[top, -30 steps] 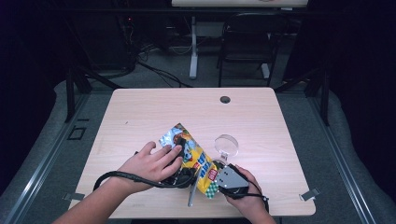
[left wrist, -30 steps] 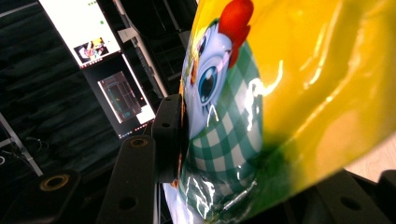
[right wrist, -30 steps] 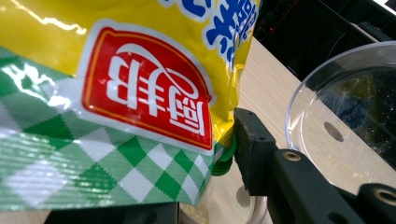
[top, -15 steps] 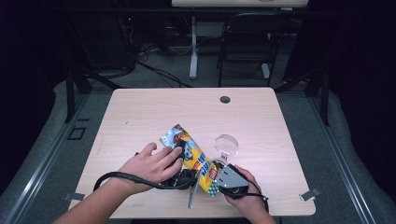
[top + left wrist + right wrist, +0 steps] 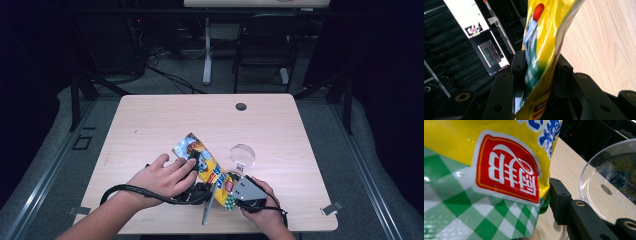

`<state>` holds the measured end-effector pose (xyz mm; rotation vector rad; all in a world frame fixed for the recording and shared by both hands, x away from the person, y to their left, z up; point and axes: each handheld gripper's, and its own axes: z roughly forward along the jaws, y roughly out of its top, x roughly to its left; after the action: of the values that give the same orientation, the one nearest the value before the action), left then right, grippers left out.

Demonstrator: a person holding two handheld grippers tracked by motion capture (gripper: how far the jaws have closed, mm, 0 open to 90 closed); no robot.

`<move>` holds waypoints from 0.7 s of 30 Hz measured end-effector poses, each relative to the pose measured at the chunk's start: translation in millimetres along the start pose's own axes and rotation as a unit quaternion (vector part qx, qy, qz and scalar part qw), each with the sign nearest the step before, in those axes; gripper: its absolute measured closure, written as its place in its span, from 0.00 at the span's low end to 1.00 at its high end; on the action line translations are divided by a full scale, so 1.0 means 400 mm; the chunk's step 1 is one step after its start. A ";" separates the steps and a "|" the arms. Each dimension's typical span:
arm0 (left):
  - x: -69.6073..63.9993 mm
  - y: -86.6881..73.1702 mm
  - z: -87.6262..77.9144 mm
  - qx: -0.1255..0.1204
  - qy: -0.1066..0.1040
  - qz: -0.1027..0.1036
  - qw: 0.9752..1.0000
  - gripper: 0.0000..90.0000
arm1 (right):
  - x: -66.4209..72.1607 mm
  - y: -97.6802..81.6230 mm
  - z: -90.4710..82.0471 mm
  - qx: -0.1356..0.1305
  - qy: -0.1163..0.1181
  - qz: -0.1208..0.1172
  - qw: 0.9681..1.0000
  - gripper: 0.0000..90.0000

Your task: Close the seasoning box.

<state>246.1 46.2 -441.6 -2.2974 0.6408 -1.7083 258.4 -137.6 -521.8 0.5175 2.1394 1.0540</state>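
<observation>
Little had been shifted since the earlier frame, though the left hand-held gripper (image 5: 537,72) had just been closed onto the snack bag (image 5: 207,167), held tilted above the bench (image 5: 150,125), its lower end apparently pinched by the right hand-held gripper (image 5: 231,192), so both grips were best kept firm beside the clear dish (image 5: 242,155).

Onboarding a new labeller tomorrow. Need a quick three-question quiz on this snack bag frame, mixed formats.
1. True or false: the snack bag lies between the jaws of the left tongs.
2. Which clear item stands on the table right of the bag? A) round clear dish B) bottle C) jar
3. Fill in: the right tongs are at the bag's ____ end in the high view.

Key: 1 true; 2 A; 3 lower (nearest the person).
</observation>
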 end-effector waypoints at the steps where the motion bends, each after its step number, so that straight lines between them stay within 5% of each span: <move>1: 0.000 0.000 -0.001 0.000 0.000 0.001 1.000 0.75 | 0.000 0.000 0.000 0.001 0.001 0.000 1.000 0.79; 18: -0.001 0.004 -0.008 0.000 -0.002 0.020 1.000 0.78 | 0.001 0.000 0.001 0.001 0.000 0.001 1.000 0.79; 20: -0.007 0.002 -0.007 0.000 -0.015 -0.001 1.000 0.78 | 0.001 0.000 0.001 0.001 0.001 0.001 1.000 0.79; 21: -0.002 0.004 -0.009 0.001 -0.008 0.013 1.000 0.79 | 0.001 0.000 0.001 0.001 0.000 0.002 1.000 0.79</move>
<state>242.0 45.6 -441.7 -2.2888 0.6634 -1.6764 258.5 -137.3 -522.1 0.5226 2.1406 1.0556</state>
